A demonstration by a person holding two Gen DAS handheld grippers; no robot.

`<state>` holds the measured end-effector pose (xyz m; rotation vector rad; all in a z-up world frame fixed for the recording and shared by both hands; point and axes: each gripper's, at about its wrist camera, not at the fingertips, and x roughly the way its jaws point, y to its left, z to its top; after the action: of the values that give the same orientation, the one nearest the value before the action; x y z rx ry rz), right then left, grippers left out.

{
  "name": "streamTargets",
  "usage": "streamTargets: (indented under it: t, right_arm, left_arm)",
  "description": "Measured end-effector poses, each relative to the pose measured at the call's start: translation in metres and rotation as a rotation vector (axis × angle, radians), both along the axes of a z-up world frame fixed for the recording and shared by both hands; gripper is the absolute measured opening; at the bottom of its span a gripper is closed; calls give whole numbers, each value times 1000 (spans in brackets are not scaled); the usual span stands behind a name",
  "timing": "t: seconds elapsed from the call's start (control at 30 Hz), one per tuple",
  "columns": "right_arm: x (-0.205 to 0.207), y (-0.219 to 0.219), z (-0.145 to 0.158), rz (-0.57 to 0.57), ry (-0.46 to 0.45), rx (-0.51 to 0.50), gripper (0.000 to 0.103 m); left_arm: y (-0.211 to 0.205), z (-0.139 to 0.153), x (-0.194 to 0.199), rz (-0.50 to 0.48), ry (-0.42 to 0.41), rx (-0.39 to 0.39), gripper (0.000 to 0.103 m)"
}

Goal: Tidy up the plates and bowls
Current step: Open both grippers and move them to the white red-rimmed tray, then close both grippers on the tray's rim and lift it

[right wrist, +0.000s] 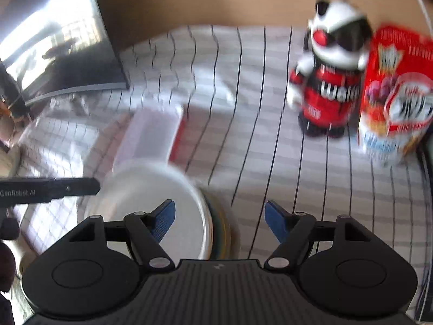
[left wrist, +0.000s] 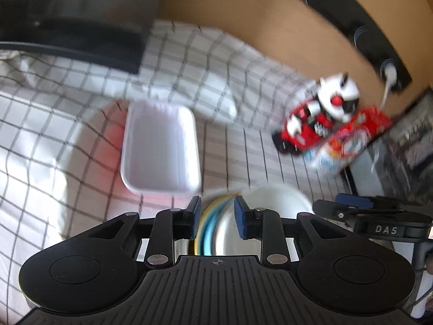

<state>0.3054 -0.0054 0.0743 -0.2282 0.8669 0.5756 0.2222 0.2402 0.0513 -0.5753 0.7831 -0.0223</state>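
Observation:
In the left wrist view my left gripper (left wrist: 215, 220) is closed around the rim of a stack of plates (left wrist: 209, 230) with yellow and blue edges, held on edge between the pads. A white bowl (left wrist: 273, 205) sits just right of it. A white rectangular tray (left wrist: 161, 146) lies ahead on the checked cloth. In the right wrist view my right gripper (right wrist: 219, 222) is open and empty. The white bowl (right wrist: 151, 205) and the plate edges (right wrist: 220, 230) sit under its left side. The left gripper's finger (right wrist: 48, 189) shows at the left.
A checked tablecloth (right wrist: 257, 149) covers the table. A red, white and black toy figure (right wrist: 330, 81) and a red snack box (right wrist: 395, 94) stand at the far right. A dark appliance (left wrist: 73, 27) stands at the back left. The right gripper (left wrist: 373, 216) shows at the right.

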Motion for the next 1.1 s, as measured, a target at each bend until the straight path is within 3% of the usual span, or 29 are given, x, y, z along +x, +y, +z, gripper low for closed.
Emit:
streamTargets:
  t: [0.17,0.3,0.4,0.47,0.53,0.63,0.87,1.0,1.1]
  right_arm:
    - [17,26,16,-25,-8,-8,83]
    - [29,51,15,8,-6,-2,88]
    - [50,85,0,84,90,-30,88]
    - [66,108,-16,74,163,-63,87]
    - [82,127,-30,56,216,-88,81]
    - [109,154,-53,20,297,-129,63]
    - [147,188,-109,-58,480,-200,58]
    - [152,195,-120,-64,525,-187,31]
    - [142,194,-108,-23,473,-160,26]
  left_arm:
    - [39,-5,10,165,-1,-51,29]
    - [65,-22,32,252,50,-26,29]
    - [75,-39,59,248,98,-29,29]
    - [76,-49,78,242,135,8,29]
    - [76,-60,96,241,183,58,29]
    - [78,-76,111,221,226,85,29]
    - [84,-106,126,177,284,60,29]
    - [84,-111,129,146,275,9,25]
    - [78,-101,124,138,231,22,27]
